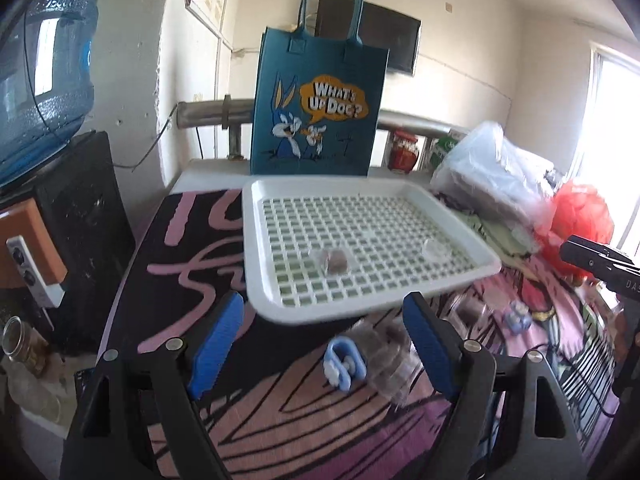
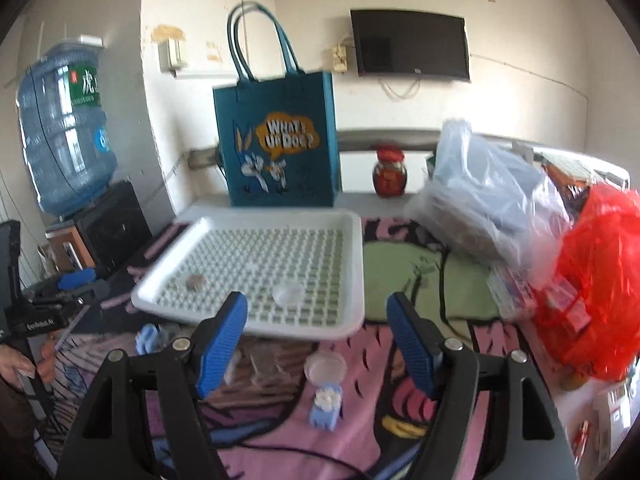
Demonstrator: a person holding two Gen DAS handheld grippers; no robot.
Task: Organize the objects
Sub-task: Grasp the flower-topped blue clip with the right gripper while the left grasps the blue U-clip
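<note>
A white perforated tray point(image 1: 280, 308) lies on the patterned cloth, holding a small clear packet with something brown point(image 1: 334, 261) and a clear round cup point(image 1: 436, 250). My left gripper point(image 1: 323, 301) is open just before the tray's near rim, with nothing between its blue pads. Below it on the cloth lie a blue clip with a white flower point(image 1: 344, 364) and a clear packet point(image 1: 388, 344). My right gripper point(image 2: 317, 300) is open too and empty, near the tray point(image 2: 168, 300). Under it sit a clear cup point(image 2: 325, 364), a blue flower clip point(image 2: 326, 406) and a clear packet point(image 2: 266, 362).
A blue cartoon tote bag point(image 1: 316, 108) stands behind the tray. A water jug point(image 2: 64, 140) and a black cabinet are at the left. A red jar point(image 2: 390, 174), a clear plastic bag point(image 2: 480, 200) and a red bag point(image 2: 600, 280) crowd the right. A hand point(image 2: 24, 364) holds the left tool.
</note>
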